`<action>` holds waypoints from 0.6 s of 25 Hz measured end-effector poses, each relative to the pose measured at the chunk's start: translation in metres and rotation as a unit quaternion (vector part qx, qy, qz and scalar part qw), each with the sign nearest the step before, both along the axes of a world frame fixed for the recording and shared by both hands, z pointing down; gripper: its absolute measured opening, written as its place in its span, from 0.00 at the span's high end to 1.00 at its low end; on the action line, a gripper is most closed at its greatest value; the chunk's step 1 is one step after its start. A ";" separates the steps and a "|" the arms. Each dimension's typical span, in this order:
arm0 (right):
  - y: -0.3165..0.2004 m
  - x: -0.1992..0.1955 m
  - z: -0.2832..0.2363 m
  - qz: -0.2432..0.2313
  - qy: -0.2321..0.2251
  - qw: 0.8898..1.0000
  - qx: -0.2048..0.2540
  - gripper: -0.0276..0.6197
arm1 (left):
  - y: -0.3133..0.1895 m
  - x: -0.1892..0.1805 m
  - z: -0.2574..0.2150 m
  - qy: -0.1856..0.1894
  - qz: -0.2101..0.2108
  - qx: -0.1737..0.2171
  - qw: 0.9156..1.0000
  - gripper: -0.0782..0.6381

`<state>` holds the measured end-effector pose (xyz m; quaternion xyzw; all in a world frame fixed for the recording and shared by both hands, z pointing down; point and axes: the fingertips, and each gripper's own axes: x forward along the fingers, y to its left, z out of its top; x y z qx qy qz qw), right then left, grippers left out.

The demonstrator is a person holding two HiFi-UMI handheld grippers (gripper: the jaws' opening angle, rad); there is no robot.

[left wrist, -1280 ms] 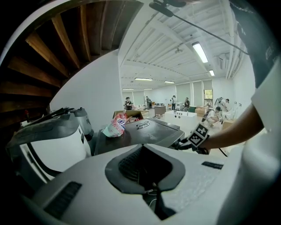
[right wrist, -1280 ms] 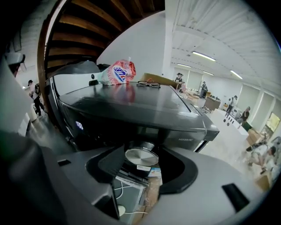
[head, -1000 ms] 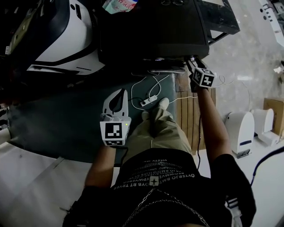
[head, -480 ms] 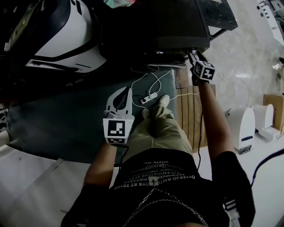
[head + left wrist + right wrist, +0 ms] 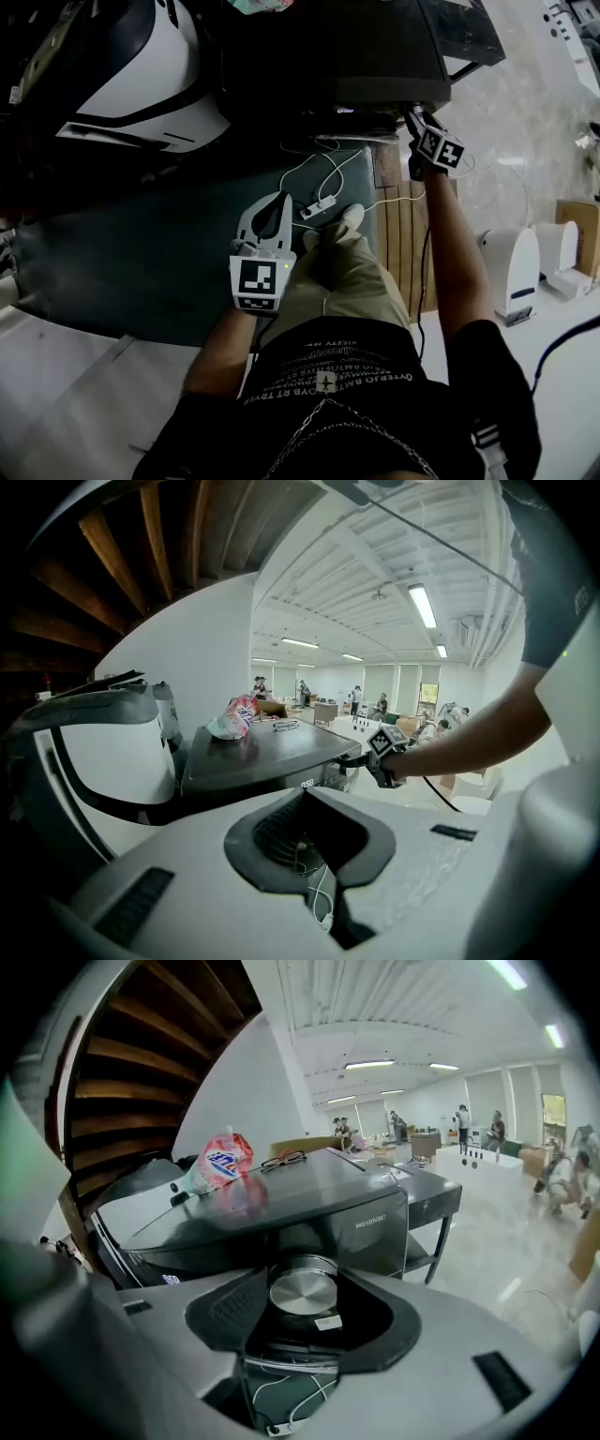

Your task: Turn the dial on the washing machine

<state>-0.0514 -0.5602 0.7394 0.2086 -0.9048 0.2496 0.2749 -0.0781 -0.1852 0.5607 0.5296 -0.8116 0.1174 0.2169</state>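
Note:
The dark washing machine (image 5: 328,47) fills the top of the head view. My right gripper (image 5: 410,112) is up against its front panel, where the dial itself is hidden from above. In the right gripper view the round silver dial (image 5: 303,1293) sits between the tips of my right gripper (image 5: 305,1283). Those jaws are opening, and a dark gap shows beside the dial. My left gripper (image 5: 281,199) hangs low over the floor, away from the machine, its tips together and nothing in them. The left gripper view shows those tips (image 5: 306,794) meeting.
A pink pouch (image 5: 217,1168) and a pair of glasses (image 5: 286,1158) lie on the machine's lid. A white power strip with cables (image 5: 317,208) is on the floor by the person's shoe. A large white appliance (image 5: 141,84) stands at left, a wooden board (image 5: 398,234) below the right arm.
The right gripper has stayed at the front panel and its marker cube has tilted. The left gripper has drifted a little to the right and nearer to the person.

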 end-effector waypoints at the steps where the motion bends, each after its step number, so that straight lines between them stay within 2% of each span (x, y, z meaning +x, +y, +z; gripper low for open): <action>1: 0.001 -0.001 -0.001 -0.006 0.001 1.000 0.003 0.60 | -0.001 0.002 0.000 0.000 0.005 0.001 1.000 0.88; 3: 0.000 -0.003 -0.004 -0.027 0.027 0.998 0.046 0.60 | -0.002 0.004 0.001 -0.001 0.013 -0.001 1.000 0.88; 6: -0.001 -0.007 -0.009 -0.056 0.080 0.986 0.136 0.60 | -0.001 0.004 0.007 0.003 0.017 -0.011 1.000 0.88; 8: 0.000 -0.007 -0.005 -0.064 0.111 0.979 0.158 0.59 | -0.003 0.006 0.010 0.004 0.023 -0.017 1.000 0.88; 12: -0.004 -0.004 0.007 -0.075 0.141 0.976 0.148 0.57 | -0.014 0.013 0.010 0.002 0.035 -0.022 0.999 0.88; 14: -0.004 -0.001 0.010 -0.081 0.131 0.981 0.119 0.57 | -0.021 0.015 0.006 0.000 0.035 -0.020 0.999 0.88; 15: -0.003 0.000 0.011 -0.078 0.114 0.986 0.088 0.57 | -0.024 0.015 0.004 -0.002 0.034 -0.018 0.999 0.88</action>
